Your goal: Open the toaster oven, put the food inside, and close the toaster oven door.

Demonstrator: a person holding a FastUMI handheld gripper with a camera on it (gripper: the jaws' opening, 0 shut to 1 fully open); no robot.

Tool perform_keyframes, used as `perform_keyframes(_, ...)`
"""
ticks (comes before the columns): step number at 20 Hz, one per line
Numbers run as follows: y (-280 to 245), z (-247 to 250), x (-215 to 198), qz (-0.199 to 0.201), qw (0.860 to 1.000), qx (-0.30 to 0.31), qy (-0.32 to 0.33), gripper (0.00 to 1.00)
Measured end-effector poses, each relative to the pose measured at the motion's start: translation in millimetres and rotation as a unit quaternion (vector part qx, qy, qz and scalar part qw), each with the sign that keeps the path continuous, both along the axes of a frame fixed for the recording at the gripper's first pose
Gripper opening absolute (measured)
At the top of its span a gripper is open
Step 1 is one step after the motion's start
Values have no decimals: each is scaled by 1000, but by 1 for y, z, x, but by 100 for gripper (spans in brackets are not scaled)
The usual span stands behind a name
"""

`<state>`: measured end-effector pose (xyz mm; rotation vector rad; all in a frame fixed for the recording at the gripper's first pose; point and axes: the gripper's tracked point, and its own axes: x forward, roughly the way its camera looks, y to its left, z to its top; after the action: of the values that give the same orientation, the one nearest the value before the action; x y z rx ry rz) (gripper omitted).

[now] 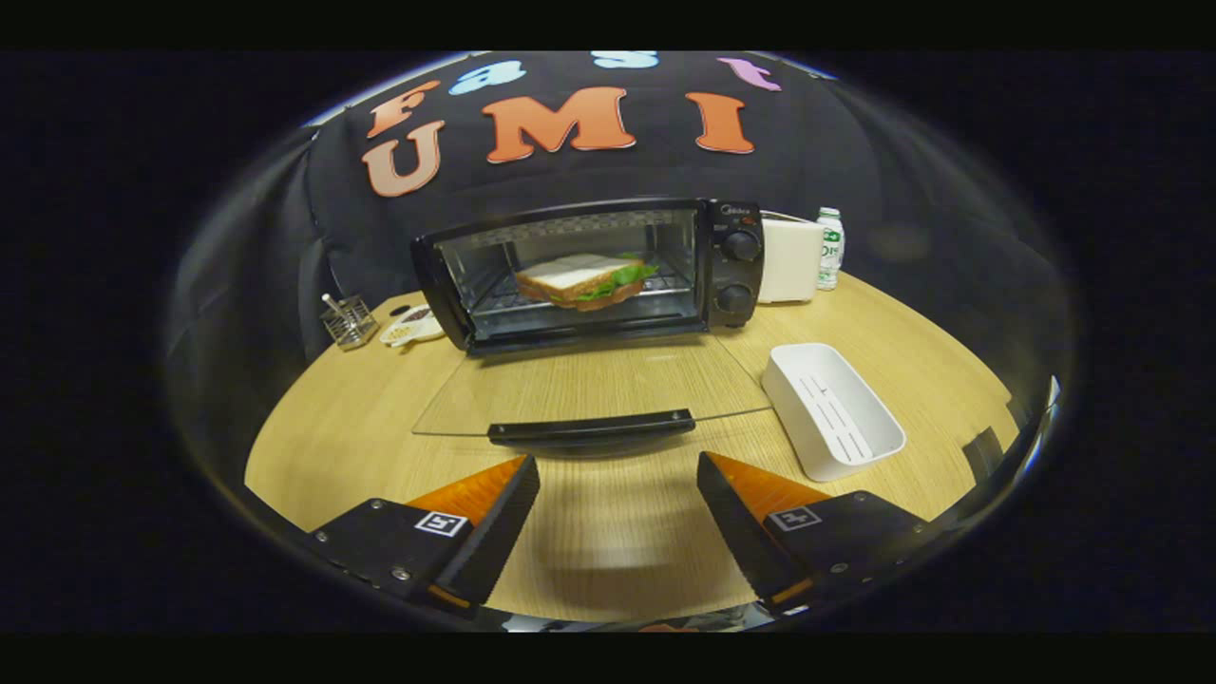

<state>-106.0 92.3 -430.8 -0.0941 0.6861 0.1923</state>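
Note:
A black toaster oven point(589, 271) stands at the back of the round wooden table point(608, 532). Its glass door point(589, 389) lies folded down flat toward me, with the black handle point(591, 429) at its near edge. A sandwich point(581, 278) with white bread and green lettuce rests on the rack inside the oven. My gripper point(617, 465) is open, with nothing between its fingers. The fingertips sit just short of the door handle, one to each side of it.
A white oblong tray point(836, 410) lies on the table right of the door. A white box point(790, 258) and a small bottle point(829, 247) stand right of the oven. A wire holder point(348, 321) and a small dish point(410, 328) sit to its left.

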Motion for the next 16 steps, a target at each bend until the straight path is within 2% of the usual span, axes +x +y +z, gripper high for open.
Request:
perform_keyframes(6,3,-30,10,15,999,-33,28,99)
perform_keyframes(16,14,-34,28,36,997,-55,33,100)
